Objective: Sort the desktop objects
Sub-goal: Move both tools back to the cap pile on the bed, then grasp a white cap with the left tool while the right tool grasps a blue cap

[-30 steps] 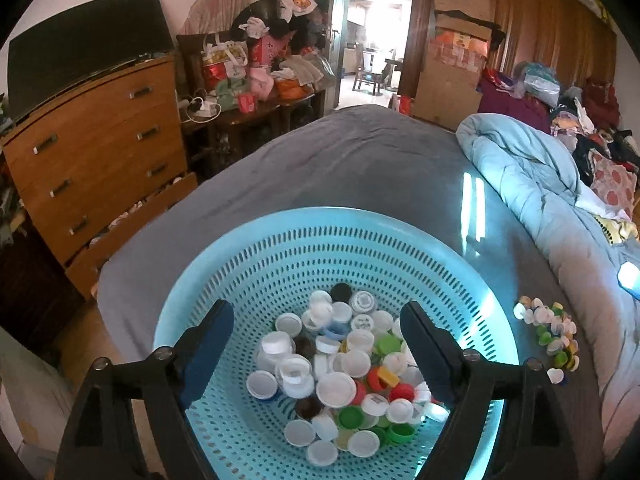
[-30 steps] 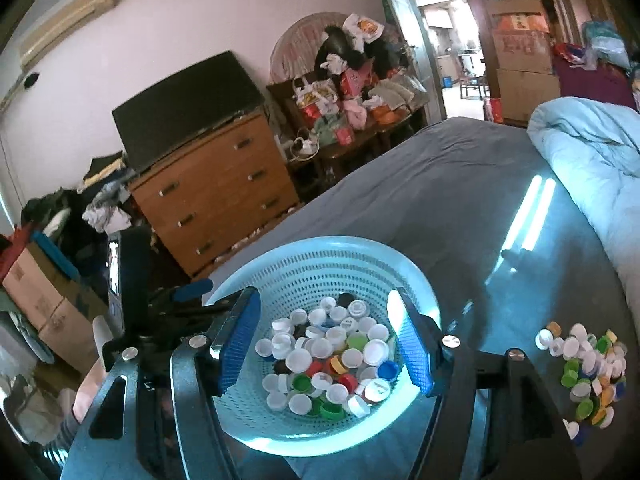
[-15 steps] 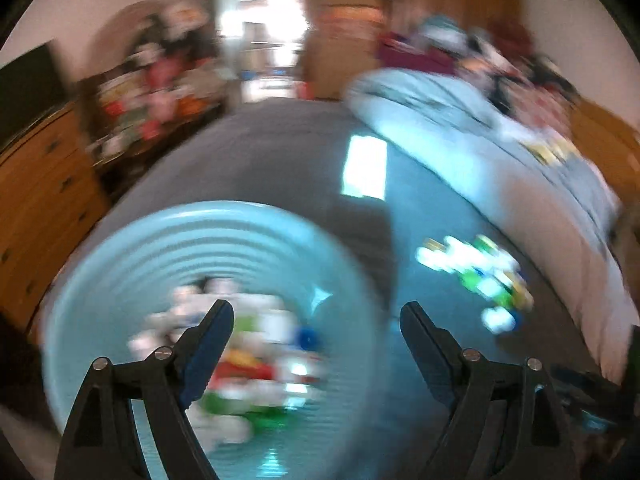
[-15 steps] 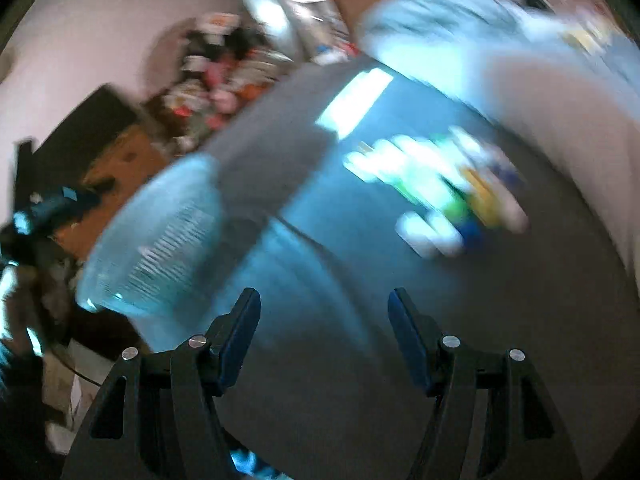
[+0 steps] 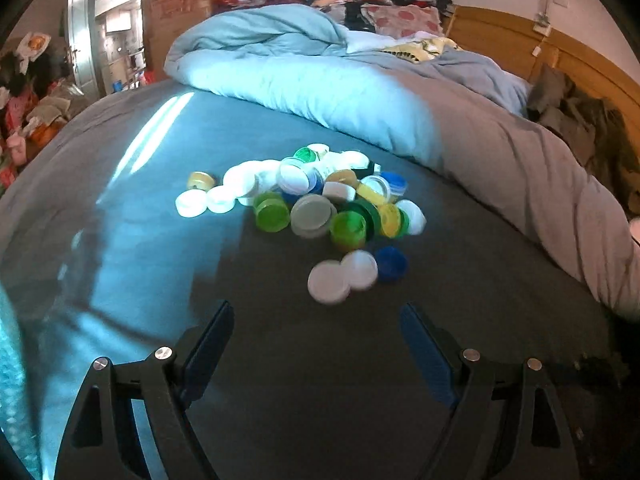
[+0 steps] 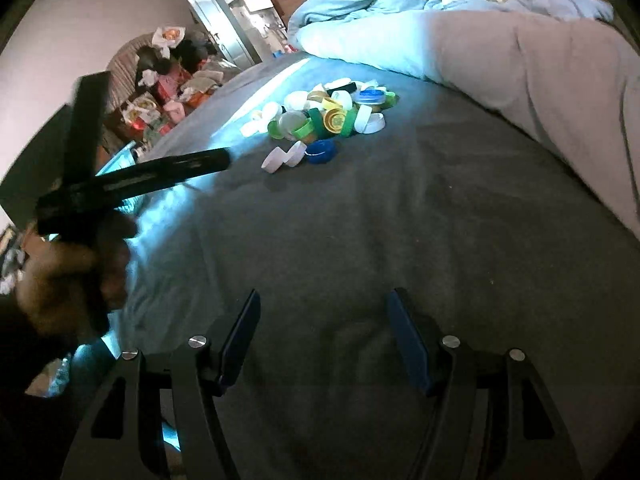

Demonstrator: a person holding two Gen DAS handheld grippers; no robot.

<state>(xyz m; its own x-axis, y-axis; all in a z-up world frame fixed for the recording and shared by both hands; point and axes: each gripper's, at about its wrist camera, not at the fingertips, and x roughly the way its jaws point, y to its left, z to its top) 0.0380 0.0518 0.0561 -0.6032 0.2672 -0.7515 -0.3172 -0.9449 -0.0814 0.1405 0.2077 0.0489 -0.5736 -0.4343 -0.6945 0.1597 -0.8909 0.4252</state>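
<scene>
A pile of bottle caps (image 5: 316, 196) lay on the grey bed sheet (image 5: 320, 360), just beside the rolled pale-blue duvet (image 5: 304, 80). Two white caps (image 5: 342, 276) and a blue cap (image 5: 390, 264) sat slightly apart on the pile's near side. The left hand-held gripper (image 5: 316, 344) hung near them with jaws wide and empty — touching nothing. The right hand-held gripper (image 6: 322, 336) stood farther back, half spread and holding nothing, over bare sheet. A hand (image 6: 72, 272) gripped the left tool's handle.
</scene>
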